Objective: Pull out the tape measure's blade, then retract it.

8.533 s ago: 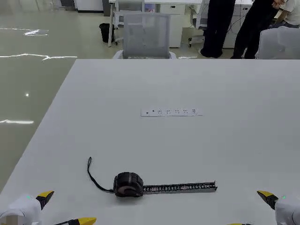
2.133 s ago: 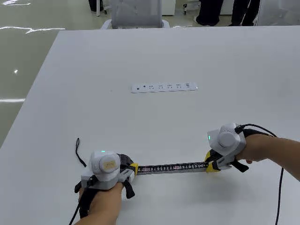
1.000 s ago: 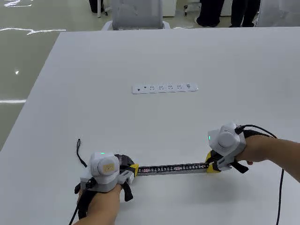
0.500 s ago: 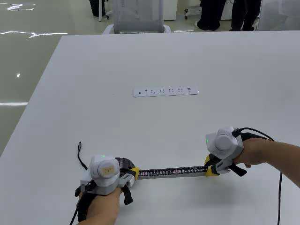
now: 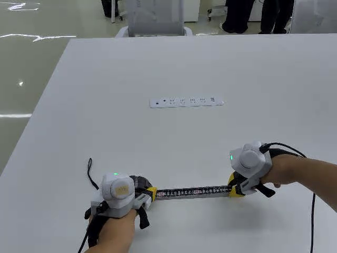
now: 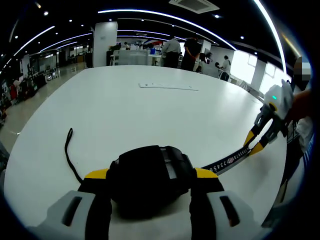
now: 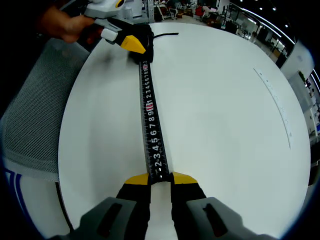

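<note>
Moved onto tape measure (image 5: pixel 192 192) — left hand-held gripper (image 6: pixel 152 174) clamps case (image 6: pixel 150 185), right hand-held gripper (image 7: pixel 160 177) pinches blade tip (image 7: pixel 158 171)

Printed numerals 2 to 9 along the tape blade (image 7: pixel 151 125)

Head view: case (image 5: pixel 140 182) mostly hidden under left gripper (image 6: pixel 151 173). Blade (image 7: pixel 150 115) tip hidden between right gripper (image 7: pixel 160 178) fingers (image 7: pixel 136 179). People (image 5: pixel 237 13), chair (image 5: pixel 155 16) cut off by top edge.
</note>
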Motion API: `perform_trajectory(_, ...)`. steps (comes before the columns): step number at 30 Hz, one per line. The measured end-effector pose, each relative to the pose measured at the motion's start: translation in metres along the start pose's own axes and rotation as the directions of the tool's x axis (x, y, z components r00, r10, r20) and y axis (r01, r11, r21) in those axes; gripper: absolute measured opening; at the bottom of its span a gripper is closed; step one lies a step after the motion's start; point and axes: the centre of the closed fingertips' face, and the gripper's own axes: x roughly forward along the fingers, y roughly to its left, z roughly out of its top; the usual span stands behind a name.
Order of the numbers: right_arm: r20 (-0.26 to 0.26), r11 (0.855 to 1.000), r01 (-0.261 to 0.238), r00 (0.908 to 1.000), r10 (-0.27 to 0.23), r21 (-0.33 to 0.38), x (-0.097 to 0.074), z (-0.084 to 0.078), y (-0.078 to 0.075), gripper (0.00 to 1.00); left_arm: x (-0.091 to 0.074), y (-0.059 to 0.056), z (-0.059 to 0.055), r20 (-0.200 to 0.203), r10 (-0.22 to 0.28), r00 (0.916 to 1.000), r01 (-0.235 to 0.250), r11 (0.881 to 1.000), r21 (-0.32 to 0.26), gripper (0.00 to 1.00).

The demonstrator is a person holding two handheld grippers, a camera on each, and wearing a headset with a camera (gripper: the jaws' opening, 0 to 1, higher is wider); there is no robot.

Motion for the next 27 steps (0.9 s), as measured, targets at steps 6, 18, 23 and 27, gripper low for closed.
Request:
perform_trajectory(6,0.006,1.000,0.000,1.0000,0.000,0.006,0.0009,0.0004,-0.0007,0.14,0.0002,0.0005,-0.0001,0.000,-0.002,1.0000,0.002,1.000,-0.001,0.60)
perform_trajectory(18,0.007,1.000,0.000,1.0000,0.000,0.009,0.0019,0.0038,-0.0001,0.14,0.0003,0.0009,-0.0003,-0.001,-0.003,1.0000,0.003,1.000,-0.003,0.60)
perform_trajectory(23,0.008,1.000,-0.002,1.0000,0.002,0.008,0.0021,0.0061,0.0006,0.14,0.0003,0.0011,-0.0002,-0.001,-0.003,1.0000,0.003,1.000,-0.005,0.60)
perform_trajectory(27,0.009,1.000,-0.004,1.0000,0.004,0.007,0.0032,0.0070,0.0002,0.14,0.0005,0.0010,-0.0002,0.000,-0.004,1.0000,0.004,1.000,-0.007,0.60)
